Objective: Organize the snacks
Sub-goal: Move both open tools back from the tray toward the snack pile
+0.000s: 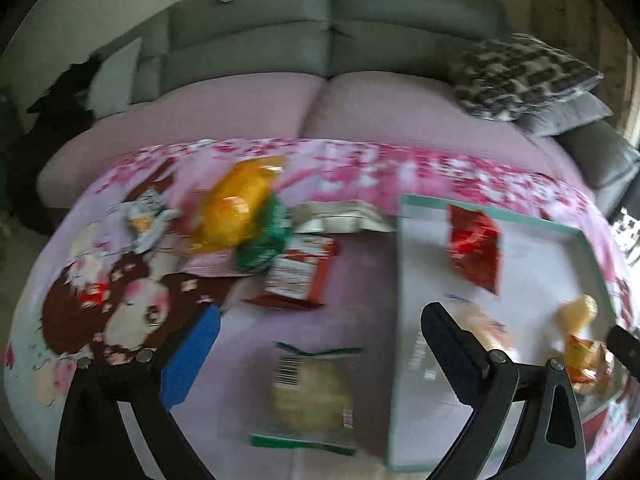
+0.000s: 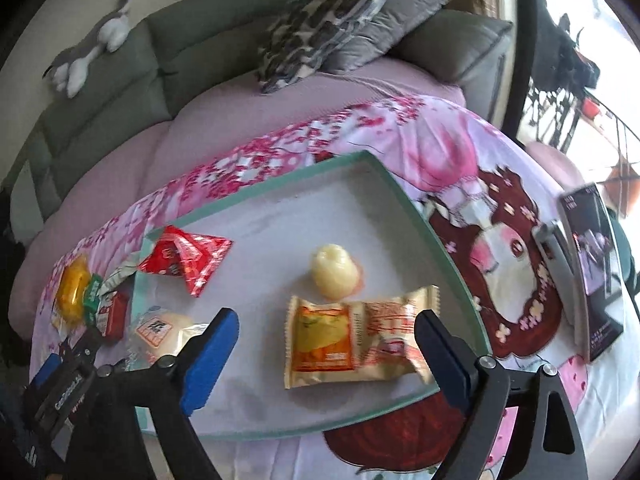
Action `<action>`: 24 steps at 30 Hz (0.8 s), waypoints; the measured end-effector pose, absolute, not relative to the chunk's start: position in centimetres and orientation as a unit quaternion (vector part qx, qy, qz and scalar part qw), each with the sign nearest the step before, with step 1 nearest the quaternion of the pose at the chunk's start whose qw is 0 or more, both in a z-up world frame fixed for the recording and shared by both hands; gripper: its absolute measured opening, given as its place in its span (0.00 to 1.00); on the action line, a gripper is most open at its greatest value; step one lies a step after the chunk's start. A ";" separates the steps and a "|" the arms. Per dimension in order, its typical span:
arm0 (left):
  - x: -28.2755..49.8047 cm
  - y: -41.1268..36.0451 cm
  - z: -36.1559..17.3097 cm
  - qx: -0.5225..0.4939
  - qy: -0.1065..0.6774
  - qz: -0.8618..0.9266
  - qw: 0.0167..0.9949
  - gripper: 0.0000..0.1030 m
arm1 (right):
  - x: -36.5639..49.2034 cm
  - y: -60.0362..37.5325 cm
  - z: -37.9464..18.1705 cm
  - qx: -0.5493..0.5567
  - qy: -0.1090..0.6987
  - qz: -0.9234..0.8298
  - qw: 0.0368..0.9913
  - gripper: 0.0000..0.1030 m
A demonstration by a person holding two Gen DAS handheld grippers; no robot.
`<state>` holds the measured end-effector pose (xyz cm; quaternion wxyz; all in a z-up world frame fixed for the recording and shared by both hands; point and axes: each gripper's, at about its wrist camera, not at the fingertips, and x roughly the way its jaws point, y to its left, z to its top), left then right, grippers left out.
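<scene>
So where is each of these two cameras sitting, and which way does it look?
Left wrist: rides on the left gripper, looking forward over the loose snacks toward the sofa; its own open jaws show.
Right wrist: rides on the right gripper, looking down over the tray; its open jaws show, with the left gripper at the left edge.
Shared: the tray, the red packet, the sofa.

A tray (image 2: 400, 184) sat on the surface (image 2: 520, 216), holding four snacks; other packets (image 1: 296, 268) lay left of it.
</scene>
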<state>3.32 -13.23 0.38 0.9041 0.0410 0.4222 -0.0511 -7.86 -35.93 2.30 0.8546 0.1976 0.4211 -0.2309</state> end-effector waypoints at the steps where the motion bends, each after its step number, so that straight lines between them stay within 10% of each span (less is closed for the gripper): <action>1: 3.4 -12.9 0.3 0.042 0.422 -0.042 0.905 0.98 | -7.6 -35.6 2.3 0.192 0.421 -0.228 0.857 0.98; 24: 3.5 -6.8 0.9 0.009 0.420 -0.001 0.908 0.98 | -4.7 -25.7 3.7 0.109 0.391 -0.137 0.904 1.00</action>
